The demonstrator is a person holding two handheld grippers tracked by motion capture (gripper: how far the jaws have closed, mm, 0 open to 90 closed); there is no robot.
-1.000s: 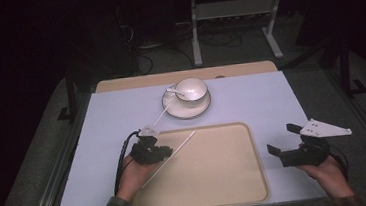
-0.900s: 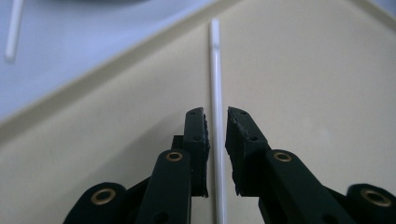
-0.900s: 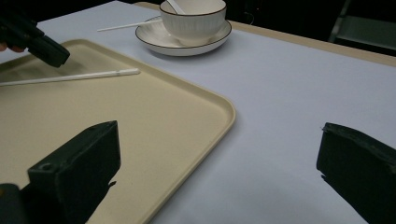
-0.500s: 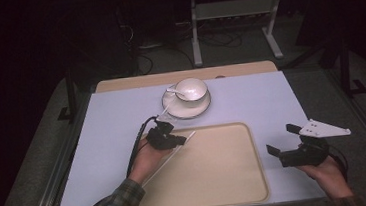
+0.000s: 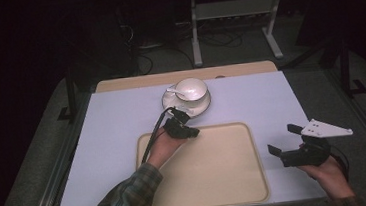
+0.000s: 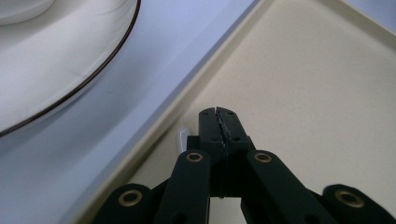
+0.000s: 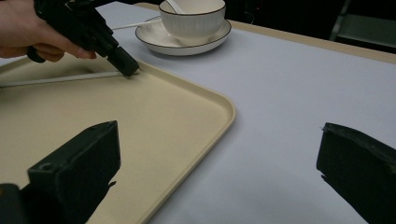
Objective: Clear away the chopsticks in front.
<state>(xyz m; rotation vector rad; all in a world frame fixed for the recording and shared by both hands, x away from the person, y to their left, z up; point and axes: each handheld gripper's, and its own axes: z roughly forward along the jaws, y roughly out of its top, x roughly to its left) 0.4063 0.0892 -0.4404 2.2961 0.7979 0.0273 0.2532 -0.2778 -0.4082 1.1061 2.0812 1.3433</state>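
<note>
A thin white stick (image 7: 60,78) lies low along the far left part of the beige tray (image 5: 248,177). My left gripper (image 5: 191,131) is shut on the stick's end, and a bit of white (image 6: 183,137) shows beside its closed jaws (image 6: 218,112) just inside the tray's rim. In the right gripper view the left gripper (image 7: 128,70) tips down onto the tray with a hand behind it. My right gripper (image 5: 281,138) hovers open to the right of the tray, with nothing between its jaws (image 7: 219,128).
A white cup (image 5: 191,88) with a spoon (image 5: 172,90) in it stands on a saucer (image 5: 203,103) just beyond the tray's far left corner, close to the left gripper. A lilac mat (image 5: 260,96) covers the table. Table edges lie near both sides.
The left gripper has carried the stick forward and to the right, from the tray's left edge to its far left corner, and lowered it. The right gripper has stayed put.
</note>
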